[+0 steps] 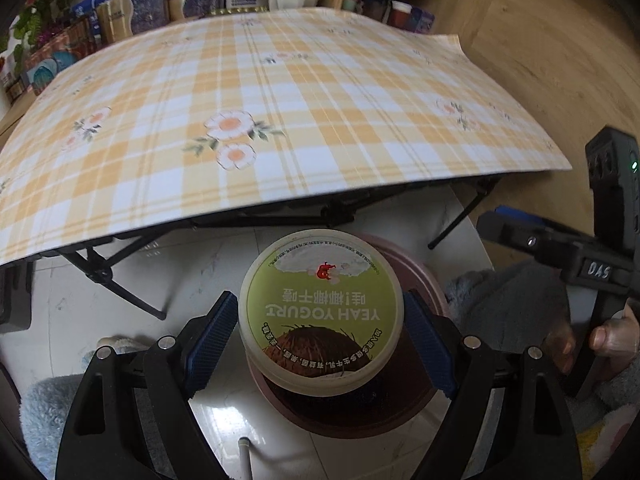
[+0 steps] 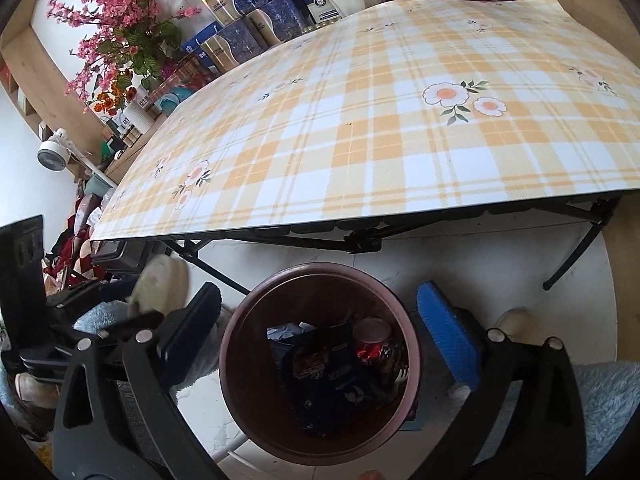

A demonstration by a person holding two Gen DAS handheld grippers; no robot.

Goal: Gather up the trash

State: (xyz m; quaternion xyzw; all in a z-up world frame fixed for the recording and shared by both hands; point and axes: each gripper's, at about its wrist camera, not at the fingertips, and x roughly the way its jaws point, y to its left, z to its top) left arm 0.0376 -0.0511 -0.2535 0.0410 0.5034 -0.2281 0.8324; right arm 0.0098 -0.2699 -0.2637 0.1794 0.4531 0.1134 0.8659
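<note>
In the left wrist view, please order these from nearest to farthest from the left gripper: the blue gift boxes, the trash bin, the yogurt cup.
1. Yogurt cup: between the left gripper pads.
2. Trash bin: directly below the cup, on the floor.
3. Blue gift boxes: beyond the table's far edge.

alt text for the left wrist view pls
The left gripper holds a green-lidded yogurt cup between its blue pads, directly above a pink trash bin on the white floor. Behind stands a folding table with a yellow plaid floral cover.

Trash bin [image 1: 416,276] mostly hidden behind yogurt cup [image 1: 322,312]; bin contents indistinct.
</note>
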